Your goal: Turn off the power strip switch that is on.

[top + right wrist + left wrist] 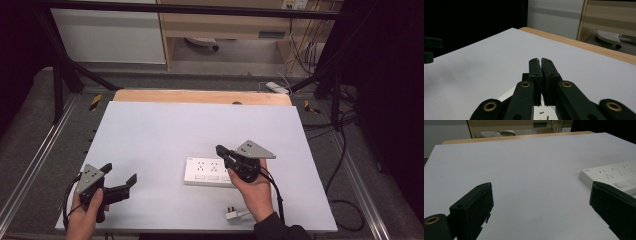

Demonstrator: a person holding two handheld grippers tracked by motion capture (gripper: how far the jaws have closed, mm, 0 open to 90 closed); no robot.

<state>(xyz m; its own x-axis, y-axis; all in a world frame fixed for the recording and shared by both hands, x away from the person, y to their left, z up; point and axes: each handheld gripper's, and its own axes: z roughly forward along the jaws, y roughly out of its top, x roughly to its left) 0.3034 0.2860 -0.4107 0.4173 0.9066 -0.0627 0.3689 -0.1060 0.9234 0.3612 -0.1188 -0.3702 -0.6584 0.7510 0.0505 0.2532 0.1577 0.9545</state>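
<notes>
A white power strip (207,171) lies flat on the white tabletop (165,130), right of centre. My right gripper (220,149) hovers over the strip's right end, its jaws pressed together with nothing between them; in the right gripper view the right gripper (540,61) points across the table and a bit of the strip (543,114) shows beneath it. My left gripper (120,173) rests near the front left corner, jaws spread wide and empty. In the left gripper view the left gripper (541,195) faces bare table, with the strip (609,173) off to the right.
A small white plug (234,214) lies near the front edge, beside the right wrist. A wooden strip (200,96) borders the table's far side. Black frame bars (60,70) and floor cables (345,165) surround the table.
</notes>
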